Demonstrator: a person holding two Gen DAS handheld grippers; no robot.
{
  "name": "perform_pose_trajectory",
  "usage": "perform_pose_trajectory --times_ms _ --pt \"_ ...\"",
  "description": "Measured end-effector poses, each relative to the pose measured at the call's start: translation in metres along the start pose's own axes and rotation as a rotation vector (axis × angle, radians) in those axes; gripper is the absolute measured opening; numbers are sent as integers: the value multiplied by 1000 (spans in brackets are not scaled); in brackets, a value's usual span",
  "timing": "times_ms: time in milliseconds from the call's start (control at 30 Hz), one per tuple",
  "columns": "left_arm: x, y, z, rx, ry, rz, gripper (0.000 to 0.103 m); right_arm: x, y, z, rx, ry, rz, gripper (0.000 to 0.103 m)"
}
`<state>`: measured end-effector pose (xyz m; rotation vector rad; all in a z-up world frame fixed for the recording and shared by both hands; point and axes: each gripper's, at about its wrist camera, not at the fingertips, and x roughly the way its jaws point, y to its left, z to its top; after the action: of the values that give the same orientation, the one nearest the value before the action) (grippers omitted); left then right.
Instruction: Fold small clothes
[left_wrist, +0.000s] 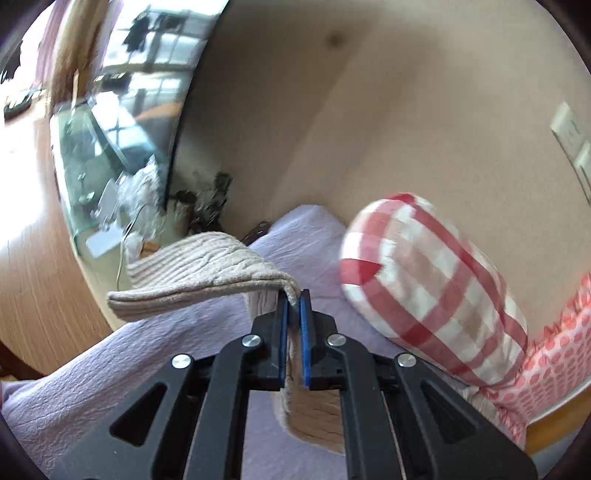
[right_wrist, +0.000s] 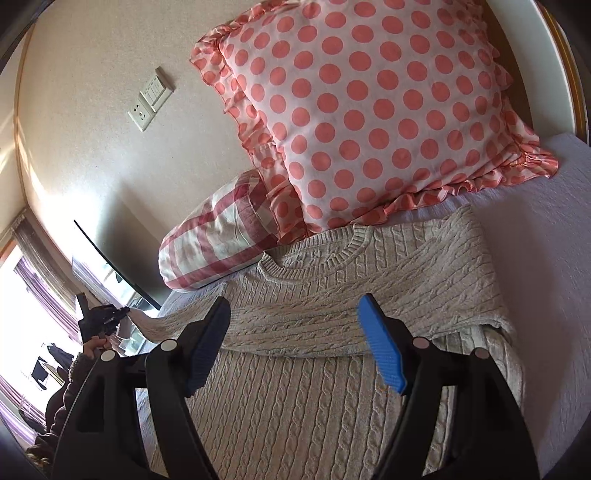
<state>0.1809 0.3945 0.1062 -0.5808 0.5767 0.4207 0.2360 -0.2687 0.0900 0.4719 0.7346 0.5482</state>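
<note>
A cream cable-knit sweater (right_wrist: 332, 314) lies on the lilac bed sheet (right_wrist: 554, 258), collar toward the pillows, with its right sleeve folded across the chest. My left gripper (left_wrist: 294, 295) is shut on the sweater's left sleeve (left_wrist: 199, 273) and holds it lifted above the sheet. It also shows at the left edge of the right wrist view (right_wrist: 110, 317), holding the sleeve end. My right gripper (right_wrist: 295, 332) is open and empty, hovering over the sweater's body.
A polka-dot pillow (right_wrist: 369, 110) and a red checked pillow (right_wrist: 214, 236) lean at the head of the bed against the beige wall. A wall socket (right_wrist: 151, 98) is above them. A glass partition (left_wrist: 110, 147) and wooden floor lie to the left.
</note>
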Motion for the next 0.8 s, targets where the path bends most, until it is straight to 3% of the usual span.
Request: perform_pose_trajectory --times_ms 67,167,267,367,467,533,600,800 --pt "-23 -81 -13 200 -39 -91 5 -9 -5 2 12 -35 -22 74" --pt "-50 -203 -68 465 -24 -317 5 -16 -15 3 50 -60 -41 74" --pt "-52 -306 -165 704 110 -515 8 -13 -25 3 87 -49 -54 74" --pt "-45 -352 -253 928 225 -546 11 -7 -37 3 128 -3 -68 74" --pt "-50 -329 -266 936 232 -553 18 -6 -51 6 170 33 -68 73" --pt "-55 -298 -249 874 213 -537 36 -1 -59 11 178 51 -104 72" --pt "-62 -260 -227 813 193 -494 39 13 -69 17 205 86 -133 62" --pt "-81 -152 -194 679 207 -331 52 63 -102 23 238 179 -302 56"
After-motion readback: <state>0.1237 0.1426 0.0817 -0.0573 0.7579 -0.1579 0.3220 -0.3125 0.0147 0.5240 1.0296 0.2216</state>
